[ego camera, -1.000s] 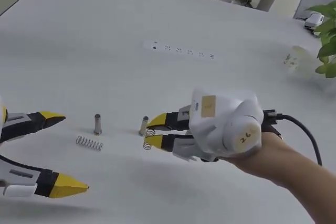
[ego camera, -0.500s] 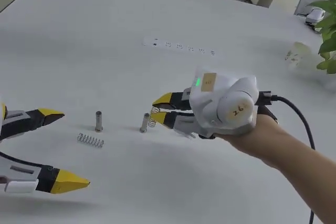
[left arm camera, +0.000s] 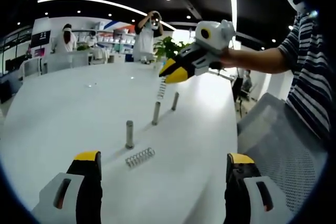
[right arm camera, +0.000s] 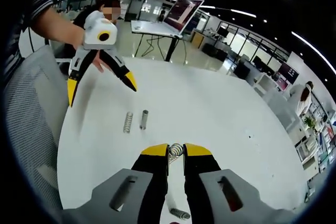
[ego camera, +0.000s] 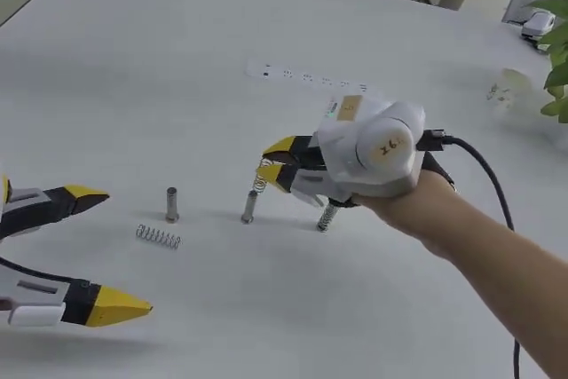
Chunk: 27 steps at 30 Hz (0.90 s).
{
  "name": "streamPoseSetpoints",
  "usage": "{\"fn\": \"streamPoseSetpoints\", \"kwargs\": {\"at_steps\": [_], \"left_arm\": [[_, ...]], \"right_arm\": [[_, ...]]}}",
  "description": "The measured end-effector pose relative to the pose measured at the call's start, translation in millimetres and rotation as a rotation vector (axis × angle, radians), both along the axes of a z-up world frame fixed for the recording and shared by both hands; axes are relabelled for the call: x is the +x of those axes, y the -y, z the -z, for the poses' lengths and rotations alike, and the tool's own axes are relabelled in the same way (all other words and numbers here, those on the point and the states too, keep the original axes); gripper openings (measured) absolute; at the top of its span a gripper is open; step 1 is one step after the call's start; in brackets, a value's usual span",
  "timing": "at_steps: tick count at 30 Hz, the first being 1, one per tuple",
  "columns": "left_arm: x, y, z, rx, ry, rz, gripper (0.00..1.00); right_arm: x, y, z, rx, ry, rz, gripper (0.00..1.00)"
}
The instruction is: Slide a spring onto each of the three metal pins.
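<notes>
Now the right gripper (ego camera: 272,164), clamped on a spring (ego camera: 260,182), sits seemingly at one o'clock of the pin (ego camera: 249,207); lowered off-axis it could snag; left gripper (ego camera: 115,252) gapes empty

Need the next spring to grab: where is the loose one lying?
In the head view the loose spring lies flat on the table, left of centre, just on the near side of the leftmost pin.

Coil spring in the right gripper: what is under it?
The bare middle metal pin stands upright just below the small coil spring in the right gripper. The spring's top is hidden between the jaws; contact is unclear.
</notes>
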<state>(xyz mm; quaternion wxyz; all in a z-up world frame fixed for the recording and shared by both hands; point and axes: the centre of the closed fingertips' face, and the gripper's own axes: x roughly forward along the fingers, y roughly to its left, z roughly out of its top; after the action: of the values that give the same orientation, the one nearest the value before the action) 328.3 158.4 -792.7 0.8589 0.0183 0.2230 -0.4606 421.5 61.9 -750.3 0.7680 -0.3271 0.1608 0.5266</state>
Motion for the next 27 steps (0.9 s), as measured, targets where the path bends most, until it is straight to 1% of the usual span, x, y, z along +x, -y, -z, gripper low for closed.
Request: {"fn": "streamPoseSetpoints", "kwargs": {"at_steps": [2,6,9,14,19,21,27], "left_arm": [[0.0,-0.1,-0.4,-0.002,0.000,-0.001,0.96],[-0.2,-1.4,-0.5,0.000,0.001,-0.005,0.96],[-1.2,-2.5,-0.6,-0.002,0.000,-0.006,0.95],[-2.3,-5.8,0.3,0.000,-0.003,-0.014,0.94],[-2.5,-7.4,1.1,-0.002,-0.007,-0.021,0.94],[-2.9,-7.5,1.3,-0.002,-0.009,-0.022,0.94],[-3.9,-7.2,2.6,0.000,-0.011,-0.020,0.92]], "right_arm": [[-0.8,-1.6,1.6,0.006,-0.011,-0.002,0.08],[-1.1,-3.6,7.1,-0.007,-0.008,-0.008,0.08],[-2.4,-5.0,10.9,-0.009,-0.021,-0.012,0.08],[-1.4,-4.6,22.4,-0.041,-0.019,-0.020,0.08],[-1.9,-3.1,36.4,-0.063,-0.043,-0.018,0.08],[-2.6,-2.6,40.4,-0.076,-0.042,-0.021,0.08],[-3.5,-2.2,53.9,-0.109,-0.067,-0.026,0.08]]}}
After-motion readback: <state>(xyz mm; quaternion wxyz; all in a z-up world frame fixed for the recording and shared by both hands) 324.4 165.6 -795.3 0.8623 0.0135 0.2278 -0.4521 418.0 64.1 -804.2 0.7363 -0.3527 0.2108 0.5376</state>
